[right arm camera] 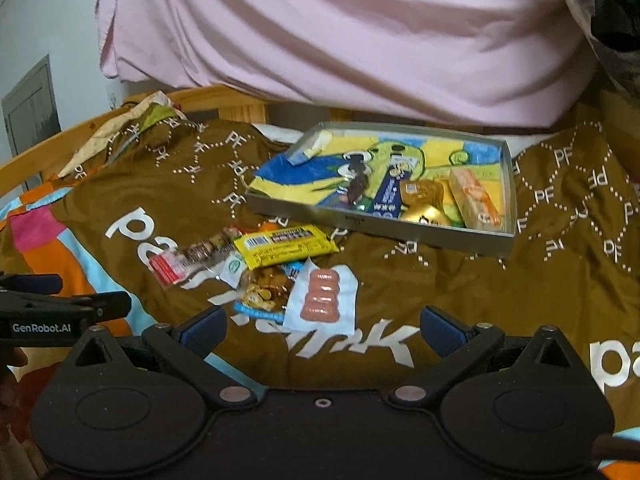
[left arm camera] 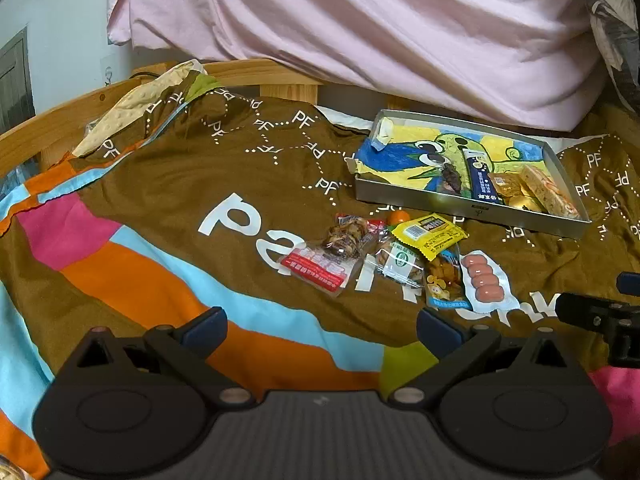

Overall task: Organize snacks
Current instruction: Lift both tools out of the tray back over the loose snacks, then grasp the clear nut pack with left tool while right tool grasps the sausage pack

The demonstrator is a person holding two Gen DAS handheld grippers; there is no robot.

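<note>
A metal tray (left arm camera: 472,206) (right arm camera: 376,227) lined with a cartoon drawing lies on the brown bedcover and holds several snacks at its right end. In front of it lies a loose pile: a yellow packet (left arm camera: 430,234) (right arm camera: 286,245), a red-labelled packet (left arm camera: 320,266) (right arm camera: 170,266), a clear pack of small sausages (left arm camera: 482,280) (right arm camera: 323,294) and a blue-edged snack bag (left arm camera: 442,280) (right arm camera: 264,294). My left gripper (left arm camera: 322,326) is open, short of the pile and to its left. My right gripper (right arm camera: 323,326) is open just before the sausage pack. Neither holds anything.
The brown patterned bedcover (left arm camera: 180,184) spreads over a bed with a wooden rail (left arm camera: 60,120) at the back left. A pink sheet (left arm camera: 360,20) hangs across the back. The right gripper's side (left arm camera: 600,314) shows at the left view's right edge.
</note>
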